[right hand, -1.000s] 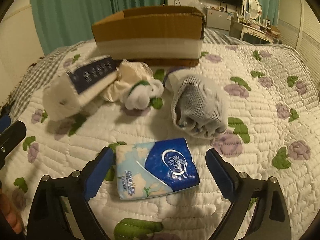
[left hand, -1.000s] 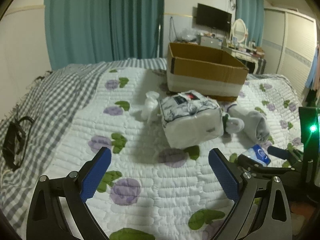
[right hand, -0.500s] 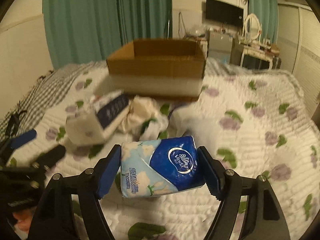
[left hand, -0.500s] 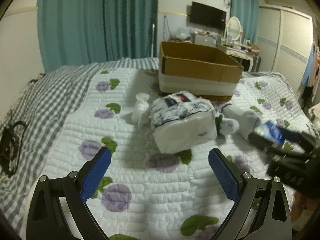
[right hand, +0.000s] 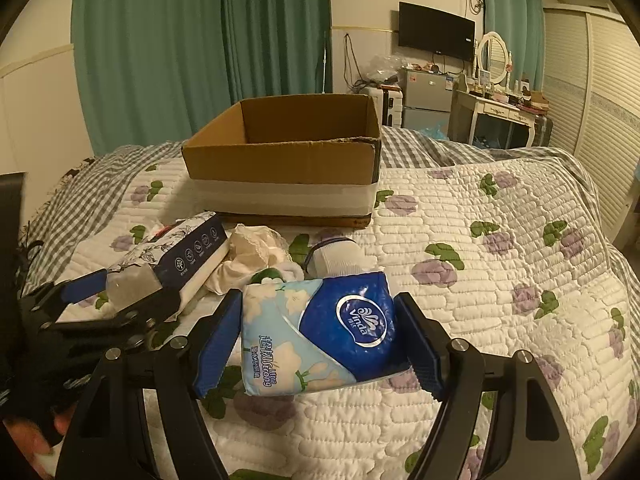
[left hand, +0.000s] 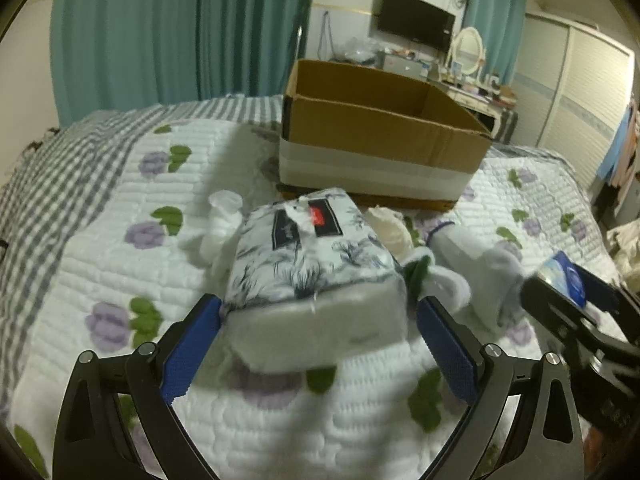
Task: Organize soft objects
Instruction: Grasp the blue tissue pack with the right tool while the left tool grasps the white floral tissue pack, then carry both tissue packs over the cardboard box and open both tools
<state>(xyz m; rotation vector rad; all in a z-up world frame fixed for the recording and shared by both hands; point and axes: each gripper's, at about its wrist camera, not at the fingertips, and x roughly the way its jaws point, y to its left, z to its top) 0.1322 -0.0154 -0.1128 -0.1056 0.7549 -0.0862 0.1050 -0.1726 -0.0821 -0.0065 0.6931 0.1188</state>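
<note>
Nothing visible inside brown cardboard box (right hand: 288,148) yet. Right gripper (right hand: 320,344) clamped on blue Vinda tissue pack (right hand: 320,332), lifted in front of box. Left gripper (left hand: 316,344) straddling white floral tissue pack (left hand: 312,276) (contact unclear). Socks (left hand: 476,264), cream cloth (right hand: 252,252) left beside box.

— We are looking at dim indoor light here. The left wrist view is reading cool and bluish, the right wrist view warm and yellowish.

— We are seeing blur too: in the left view the near tissue pack (left hand: 316,280) and the right gripper (left hand: 576,292) are smearing, while the far cardboard box (left hand: 380,148) is staying fairly sharp.

— Soft shadows are falling on the quilt (left hand: 120,264) under the pack, and the fisheye is bending the curtains (right hand: 200,40), with dark corners.
</note>
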